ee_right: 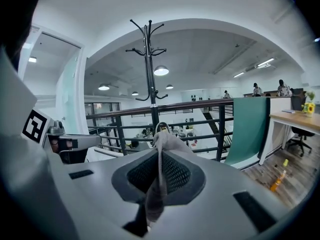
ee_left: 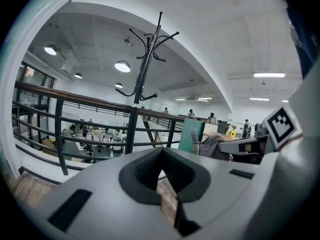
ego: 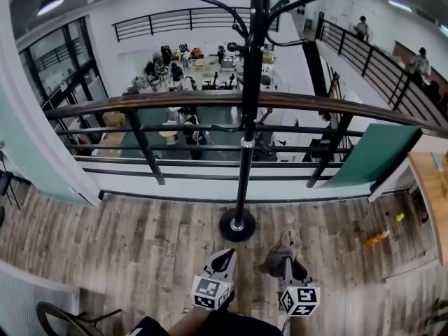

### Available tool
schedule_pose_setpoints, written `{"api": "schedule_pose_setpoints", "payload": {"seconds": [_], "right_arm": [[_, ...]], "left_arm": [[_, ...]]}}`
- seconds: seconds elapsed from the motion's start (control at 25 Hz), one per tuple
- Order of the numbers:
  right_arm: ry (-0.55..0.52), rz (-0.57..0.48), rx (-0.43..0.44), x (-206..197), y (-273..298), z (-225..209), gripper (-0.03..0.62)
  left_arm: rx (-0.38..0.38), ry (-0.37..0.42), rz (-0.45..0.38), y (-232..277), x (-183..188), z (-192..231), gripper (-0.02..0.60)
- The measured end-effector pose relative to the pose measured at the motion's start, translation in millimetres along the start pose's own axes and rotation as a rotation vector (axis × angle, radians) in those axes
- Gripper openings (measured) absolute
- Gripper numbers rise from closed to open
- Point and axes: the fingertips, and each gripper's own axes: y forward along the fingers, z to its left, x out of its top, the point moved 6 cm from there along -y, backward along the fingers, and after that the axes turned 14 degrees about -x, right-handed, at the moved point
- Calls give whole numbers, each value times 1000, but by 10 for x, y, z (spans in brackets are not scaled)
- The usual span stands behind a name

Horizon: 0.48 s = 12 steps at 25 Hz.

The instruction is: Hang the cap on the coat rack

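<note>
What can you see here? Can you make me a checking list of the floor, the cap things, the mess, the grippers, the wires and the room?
Surface: wooden floor, bare around the stand's base.
Job's things: black coat rack standing upright by the railing, hooks bare; grey cap not hung yet.
Clutter: an orange bottle lying on the floor at the right; a chair at the lower left.
Grippers: left gripper shut, nothing in it; right gripper has its fingers shut on the cap.
Cables: nothing seen.
Surroundings: an office with people below the railing; a green panel and a desk at the right.
</note>
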Motion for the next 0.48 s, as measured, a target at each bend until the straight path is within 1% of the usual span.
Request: {"api": "schedule_pose_setpoints", "payload": {"seconds": [0.08,0.16,0.32,0.48], "right_arm": [[2,-7,-11,129,224,10,25],[-8,-20,-22,253,429,35,25],[-62,-55,-25,498,741,162,25],[-45,-79,-37,683,966,235,25]], "left_arm": [[0,3,-5,147,99,195,3],[0,16,9,297,192,375,3],[-36,57,82,579,276,677,3],[-53,58,75,756,465,912,3]]}}
